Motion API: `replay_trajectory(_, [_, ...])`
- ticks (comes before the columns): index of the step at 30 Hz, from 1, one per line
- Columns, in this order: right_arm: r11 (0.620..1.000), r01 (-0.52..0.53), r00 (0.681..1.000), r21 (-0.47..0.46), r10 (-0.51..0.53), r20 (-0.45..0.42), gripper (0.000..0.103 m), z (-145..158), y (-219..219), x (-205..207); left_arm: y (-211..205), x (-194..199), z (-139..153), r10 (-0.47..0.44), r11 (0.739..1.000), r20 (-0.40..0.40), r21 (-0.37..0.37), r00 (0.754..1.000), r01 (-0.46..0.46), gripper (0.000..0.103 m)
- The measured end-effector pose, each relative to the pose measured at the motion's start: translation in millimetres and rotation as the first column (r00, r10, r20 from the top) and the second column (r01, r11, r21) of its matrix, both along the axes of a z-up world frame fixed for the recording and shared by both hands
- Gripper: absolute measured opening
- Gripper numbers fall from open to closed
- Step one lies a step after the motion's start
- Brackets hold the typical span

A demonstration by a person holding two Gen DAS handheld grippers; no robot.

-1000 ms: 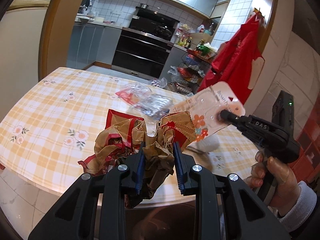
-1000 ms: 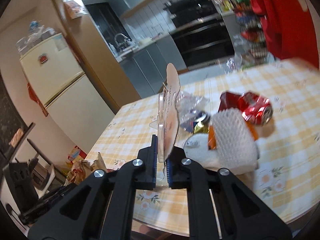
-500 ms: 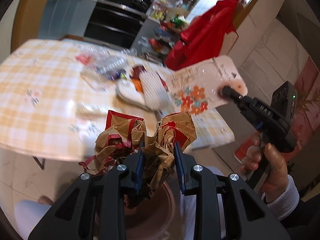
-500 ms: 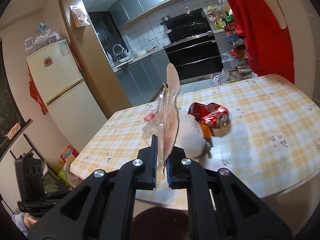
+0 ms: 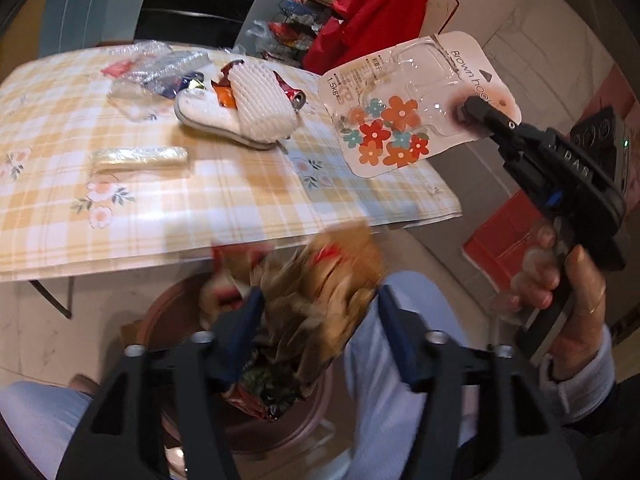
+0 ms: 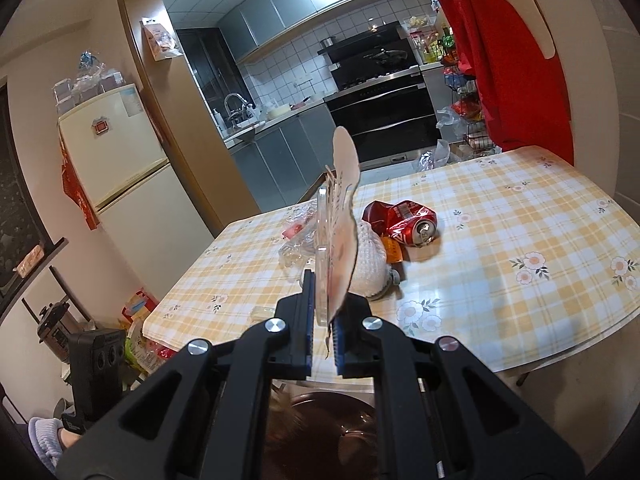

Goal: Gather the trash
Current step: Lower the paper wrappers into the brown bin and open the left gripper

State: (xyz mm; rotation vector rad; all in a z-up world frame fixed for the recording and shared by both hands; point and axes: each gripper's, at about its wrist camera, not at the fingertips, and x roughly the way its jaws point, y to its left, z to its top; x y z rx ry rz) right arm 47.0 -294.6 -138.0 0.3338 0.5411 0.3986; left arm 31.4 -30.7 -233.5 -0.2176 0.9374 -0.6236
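My left gripper (image 5: 320, 320) hangs over a round brown bin (image 5: 160, 320) below the table edge. Its jaws are opening, and a crumpled brown-and-red paper wad (image 5: 316, 284), blurred, sits loosely between them above the trash in the bin. My right gripper (image 6: 324, 320) is shut on a flowered blister card (image 6: 340, 216), held upright over the bin (image 6: 332, 412). The left wrist view shows that card (image 5: 400, 120) out to the right, above the table corner, with the right gripper (image 5: 468, 110) pinching its edge.
On the checked tablecloth (image 5: 240, 200) lie a white slipper (image 5: 248, 108), a crushed red can (image 6: 412, 222), clear plastic wrappers (image 5: 160, 72) and a pale wrapped stick (image 5: 140, 158). A person's legs in light trousers flank the bin. Red cloth hangs at the right.
My left gripper has come off the table, tipped down over the bin, and its jaws have spread, so the paper wad is now loose. My right gripper has carried the card sideways, still pinched.
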Motion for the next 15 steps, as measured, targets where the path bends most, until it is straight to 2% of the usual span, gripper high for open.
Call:
replay_trajectory(4, [1.000, -0.025, 1.000, -0.004, 0.025, -0.018, 0.011, -4, 9, 1, 16, 1, 11, 0.083, 0.996, 0.049, 0.018, 0.995, -0.084, 0.083])
replay_trajectory(7, [0.999, -0.052, 0.998, -0.006, 0.052, -0.038, 0.011, -9, 16, 2, 33, 0, 23, 0.184, 0.982, 0.095, 0.021, 0.978, -0.187, 0.095])
replay_trajectory(12, [0.995, -0.093, 0.993, -0.039, 0.090, -0.074, 0.011, -14, 32, 0, 60, -9, 42, 0.320, 0.933, 0.221, 0.098, 0.921, -0.347, 0.097])
replay_trajectory(15, [0.992, -0.115, 0.989, -0.053, 0.109, -0.104, 0.011, -18, 41, -1, 71, -16, 53, 0.377, 0.889, 0.297, 0.150, 0.877, -0.433, 0.097])
